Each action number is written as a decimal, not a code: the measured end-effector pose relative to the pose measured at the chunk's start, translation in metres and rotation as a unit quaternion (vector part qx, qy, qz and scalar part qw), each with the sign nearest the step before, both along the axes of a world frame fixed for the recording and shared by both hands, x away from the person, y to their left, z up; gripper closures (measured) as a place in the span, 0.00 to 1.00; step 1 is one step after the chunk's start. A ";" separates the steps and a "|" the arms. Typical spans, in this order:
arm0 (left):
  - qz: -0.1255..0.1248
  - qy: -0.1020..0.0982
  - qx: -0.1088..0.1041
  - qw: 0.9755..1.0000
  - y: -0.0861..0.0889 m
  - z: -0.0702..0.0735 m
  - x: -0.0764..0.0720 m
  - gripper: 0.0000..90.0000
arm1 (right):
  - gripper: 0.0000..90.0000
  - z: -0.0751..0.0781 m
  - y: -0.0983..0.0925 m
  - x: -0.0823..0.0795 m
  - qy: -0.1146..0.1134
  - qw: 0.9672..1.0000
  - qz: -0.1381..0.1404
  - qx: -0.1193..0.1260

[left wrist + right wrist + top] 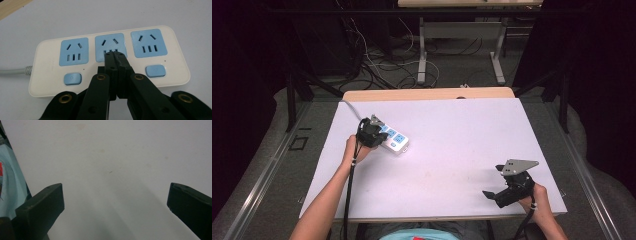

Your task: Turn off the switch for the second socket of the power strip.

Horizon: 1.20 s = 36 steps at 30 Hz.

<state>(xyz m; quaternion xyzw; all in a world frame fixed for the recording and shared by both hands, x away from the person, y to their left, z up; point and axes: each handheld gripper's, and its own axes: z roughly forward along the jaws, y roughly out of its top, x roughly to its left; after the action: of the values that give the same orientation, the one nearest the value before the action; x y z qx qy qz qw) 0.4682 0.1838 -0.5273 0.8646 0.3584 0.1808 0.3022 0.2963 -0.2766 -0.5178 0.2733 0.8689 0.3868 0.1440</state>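
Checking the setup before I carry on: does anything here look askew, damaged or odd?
Nothing looks damaged or spilled. The white power strip lies flat but at an angle to the table edges. The left gripper, jaws shut, points at its middle socket; the middle switch is hidden behind it. The right gripper rests open, apart.

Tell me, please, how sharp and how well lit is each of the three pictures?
High view: bright white table, dark surroundings, slightly soft. Left gripper view: power strip sharp and evenly lit, the closed left tool near the lens a little soft. Right gripper view: open right tool blurred, with soft shadows on the table.
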 end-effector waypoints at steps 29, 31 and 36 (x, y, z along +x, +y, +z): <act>0.000 0.007 -0.010 1.000 0.004 -0.001 0.000 1.00 | 0.01 0.000 0.000 0.001 -0.003 1.000 0.003 -0.002; 0.001 0.007 -0.012 1.000 0.004 -0.001 0.000 1.00 | 0.01 0.000 0.000 0.001 -0.003 1.000 0.003 -0.002; 0.002 0.008 -0.012 1.000 0.004 -0.001 0.000 1.00 | 0.01 0.000 0.000 0.001 -0.003 1.000 0.003 -0.002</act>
<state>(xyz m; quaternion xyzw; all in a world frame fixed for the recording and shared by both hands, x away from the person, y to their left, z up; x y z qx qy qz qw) 0.4683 0.1881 -0.5282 0.8614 0.3649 0.1702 0.3097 0.2970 -0.2766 -0.5180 0.2691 0.8701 0.3861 0.1461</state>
